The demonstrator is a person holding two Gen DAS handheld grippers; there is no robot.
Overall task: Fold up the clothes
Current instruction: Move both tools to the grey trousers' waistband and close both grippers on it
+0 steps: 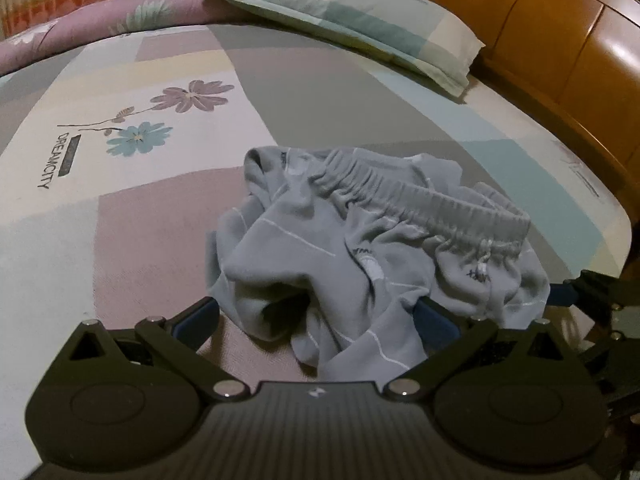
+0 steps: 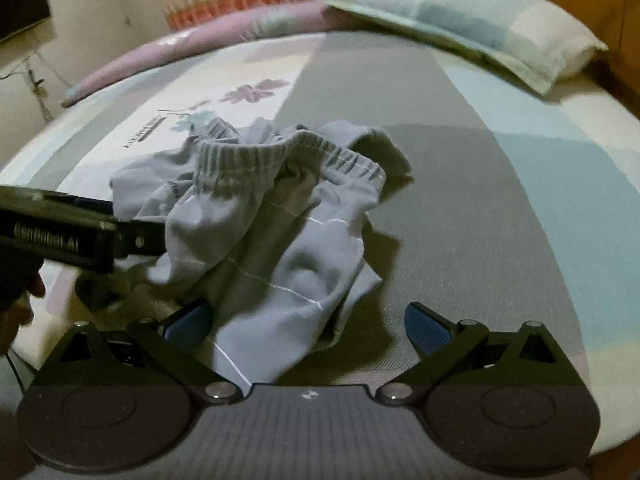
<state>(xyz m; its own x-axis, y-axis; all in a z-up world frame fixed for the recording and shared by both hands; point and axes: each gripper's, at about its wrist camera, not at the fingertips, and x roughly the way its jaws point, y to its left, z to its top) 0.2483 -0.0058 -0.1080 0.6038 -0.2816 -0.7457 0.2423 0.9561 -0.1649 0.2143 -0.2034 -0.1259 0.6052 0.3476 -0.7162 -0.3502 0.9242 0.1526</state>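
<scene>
- Left claw (image 1: 316,320): jaws wide, blue pads either side of the near edge of the grey shorts (image 1: 360,248), nothing pinched yet.
- Right claw (image 2: 308,320): also wide, cloth lying between its pads.
- Shorts sit crumpled mid-bed (image 1: 120,208), waistband (image 1: 420,196) on the far side; pillow (image 1: 348,20) far right.
- Step, prob.: first grab, pre-flattening.
- Next: close on the hem w/ both, lift & spread flat before folding.

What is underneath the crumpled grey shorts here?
The grey shorts lie bunched on the patterned bedsheet, which shows all around them. The heap covers the patch of sheet below, so anything tucked beneath cannot be seen.
</scene>
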